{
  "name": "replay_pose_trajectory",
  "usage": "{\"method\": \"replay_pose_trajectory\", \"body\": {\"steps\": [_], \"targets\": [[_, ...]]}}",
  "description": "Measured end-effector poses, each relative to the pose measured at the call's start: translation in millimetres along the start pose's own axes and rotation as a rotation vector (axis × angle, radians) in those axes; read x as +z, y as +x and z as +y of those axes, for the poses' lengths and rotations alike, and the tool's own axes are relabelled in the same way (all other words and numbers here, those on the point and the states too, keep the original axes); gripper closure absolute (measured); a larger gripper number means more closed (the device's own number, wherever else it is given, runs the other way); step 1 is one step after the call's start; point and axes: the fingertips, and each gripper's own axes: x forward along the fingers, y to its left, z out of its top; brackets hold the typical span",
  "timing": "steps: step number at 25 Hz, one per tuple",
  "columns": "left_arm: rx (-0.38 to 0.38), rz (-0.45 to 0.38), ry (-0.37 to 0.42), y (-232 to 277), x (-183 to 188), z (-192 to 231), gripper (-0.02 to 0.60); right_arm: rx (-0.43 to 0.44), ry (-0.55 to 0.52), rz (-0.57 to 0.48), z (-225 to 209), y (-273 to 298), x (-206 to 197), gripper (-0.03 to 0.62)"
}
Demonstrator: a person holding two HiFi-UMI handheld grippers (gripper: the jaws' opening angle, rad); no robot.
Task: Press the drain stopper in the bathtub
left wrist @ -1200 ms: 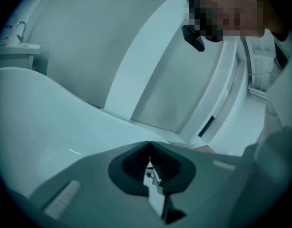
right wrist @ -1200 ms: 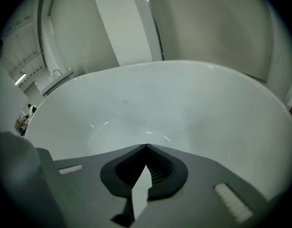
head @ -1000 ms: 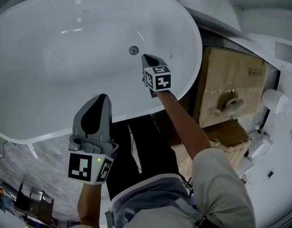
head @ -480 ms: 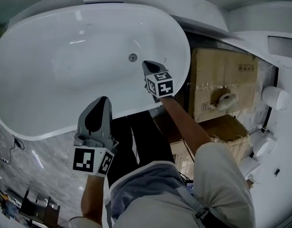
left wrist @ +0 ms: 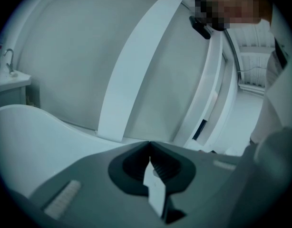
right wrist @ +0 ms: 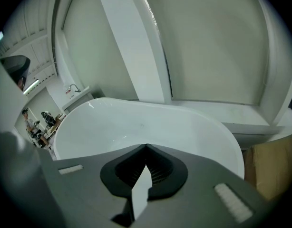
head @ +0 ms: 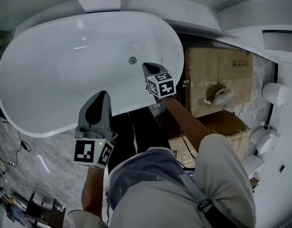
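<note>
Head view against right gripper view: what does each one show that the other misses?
Only the head view shows the drain stopper on the tub floor, the left gripper and the person's arms. Only the right gripper view shows its own jaws from close up, shut with nothing between them, and what looks like a tap on a far counter. Both show the white bathtub, the right gripper over it, and a cardboard box beside the tub.
</note>
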Motion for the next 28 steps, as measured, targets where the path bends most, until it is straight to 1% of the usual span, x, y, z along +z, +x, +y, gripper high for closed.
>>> {"method": "replay_pose_trajectory", "body": {"steps": [3,7,14,18,23,28], "targets": [[-0.01,0.001,0.022,-5.4,6.7,-8.2,0.581,0.018,0.012,-0.015,8.0,-21.5,13.0,0.6],[-0.025,0.011,0.023,-14.4,15.5,-21.7,0.581,0.039,0.011,-0.045,18.8,-52.5,33.0,0.6],[-0.035,-0.017,0.042,-32.7,37.4,-35.8,0.581,0.07,-0.01,-0.093,37.8,-104.0,64.9,0.6],[-0.011,-0.045,0.031,-47.7,54.8,-32.9,0.581,0.096,-0.033,-0.119,51.4,-131.0,84.3,0.6],[0.035,-0.084,-0.004,-66.3,68.4,-18.5,0.581,0.125,-0.074,-0.163,66.1,-164.0,111.8,0.6],[0.036,-0.101,0.011,-74.0,86.4,-24.4,0.581,0.139,-0.1,-0.226,77.2,-196.5,144.1,0.6]]}}
